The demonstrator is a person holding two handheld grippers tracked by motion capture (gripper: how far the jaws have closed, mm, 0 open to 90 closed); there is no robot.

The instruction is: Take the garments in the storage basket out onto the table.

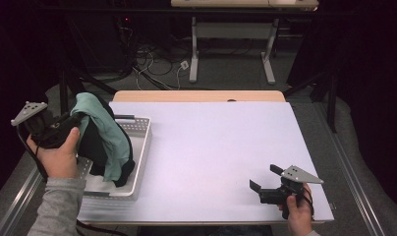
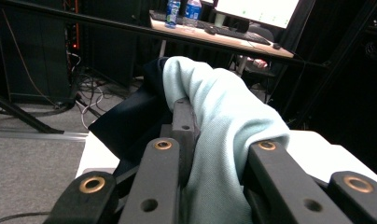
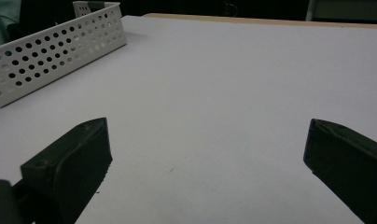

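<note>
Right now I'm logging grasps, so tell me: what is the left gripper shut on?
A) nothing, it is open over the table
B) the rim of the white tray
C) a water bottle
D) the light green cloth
D: in the left gripper view the light green cloth is pinched between the jaws of the left gripper, lifted above the tray.
</note>
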